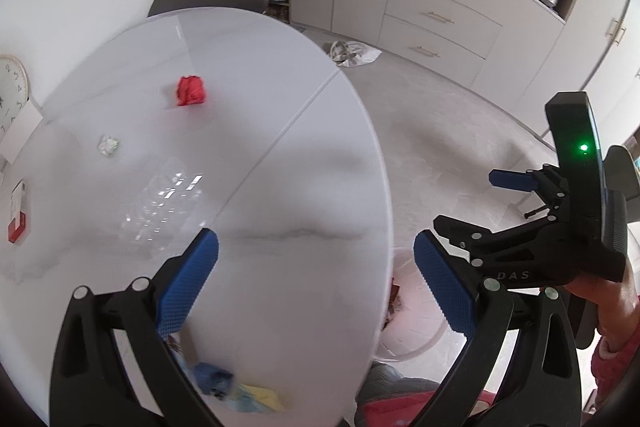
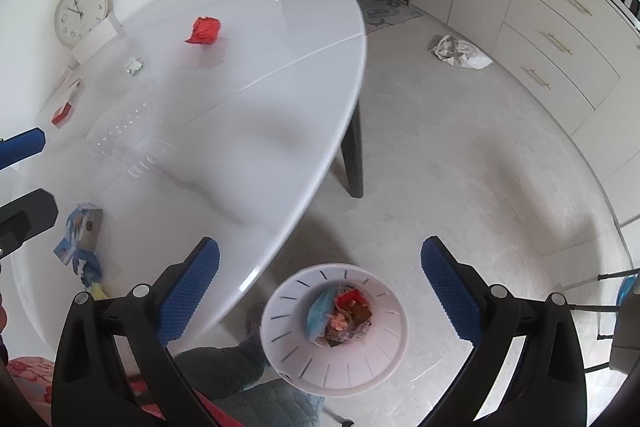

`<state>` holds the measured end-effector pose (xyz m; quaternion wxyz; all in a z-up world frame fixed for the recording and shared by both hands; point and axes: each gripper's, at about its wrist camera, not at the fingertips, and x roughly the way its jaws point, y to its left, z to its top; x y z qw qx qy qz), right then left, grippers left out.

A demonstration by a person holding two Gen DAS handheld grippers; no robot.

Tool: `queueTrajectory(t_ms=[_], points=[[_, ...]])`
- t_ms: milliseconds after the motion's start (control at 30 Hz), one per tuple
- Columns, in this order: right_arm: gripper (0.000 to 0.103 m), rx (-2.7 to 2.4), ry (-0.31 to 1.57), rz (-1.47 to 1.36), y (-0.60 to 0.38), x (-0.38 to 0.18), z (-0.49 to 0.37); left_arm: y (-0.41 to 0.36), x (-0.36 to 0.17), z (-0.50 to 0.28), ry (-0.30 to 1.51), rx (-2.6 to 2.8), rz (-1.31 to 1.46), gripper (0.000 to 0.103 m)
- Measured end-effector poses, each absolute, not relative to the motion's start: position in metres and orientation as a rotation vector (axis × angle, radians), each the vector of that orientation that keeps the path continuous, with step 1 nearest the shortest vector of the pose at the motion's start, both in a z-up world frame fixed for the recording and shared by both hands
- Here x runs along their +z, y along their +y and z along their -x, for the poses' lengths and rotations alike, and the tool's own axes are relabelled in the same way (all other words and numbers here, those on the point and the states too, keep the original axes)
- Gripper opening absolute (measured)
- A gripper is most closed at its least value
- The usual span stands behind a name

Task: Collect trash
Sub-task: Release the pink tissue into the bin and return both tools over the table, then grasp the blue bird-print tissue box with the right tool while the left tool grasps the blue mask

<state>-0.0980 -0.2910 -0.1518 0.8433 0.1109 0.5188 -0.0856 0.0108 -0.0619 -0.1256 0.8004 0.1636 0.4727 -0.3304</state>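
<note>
Left wrist view: I am holding the left gripper (image 1: 316,283) over the glossy white oval worktop (image 1: 280,187), jaws spread wide and empty. Trash lying on it: a crumpled red wrapper (image 1: 191,90) far out, a small foil-like wad (image 1: 109,145) nearer, a clear ribbed plastic tray (image 1: 168,207) almost invisible against the surface, and blue and yellow scraps (image 1: 232,385) close under the jaws, blurred. The right gripper (image 1: 472,203) is showing off the worktop's edge, jaws also apart. Risk: the transparent tray is hard to judge, and on this slick top it could skate away from a badly placed pinch. Right wrist view: I am hovering over the floor with the jaws spread above a round white slotted bin (image 2: 334,331), already holding crumpled paper and wrappers. A printed blue packet (image 2: 80,231) is sitting near the worktop's near edge; a careless nudge could knock it off, missing the bin.
</note>
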Motion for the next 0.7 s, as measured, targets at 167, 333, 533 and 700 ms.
queueTrajectory(t_ms=[167,333,533,700], points=[[0.1,-0.141,1.107,-0.232,-0.268,-0.151,0.077,-0.035,-0.13,-0.037,1.006,-0.682,-0.356,0.094],[0.1,0.004,1.136,-0.183,-0.223,-0.157,0.061,0.025,-0.139,-0.061,1.036,-0.621,-0.314,0.094],[0.1,0.237,1.182,-0.109,-0.132,-0.169,0.03,0.104,-0.154,-0.08,1.089,-0.46,-0.278,0.094],[0.1,0.335,1.226,-0.098,-0.079,-0.184,0.006,0.156,-0.16,-0.088,1.12,-0.347,-0.213,0.094]])
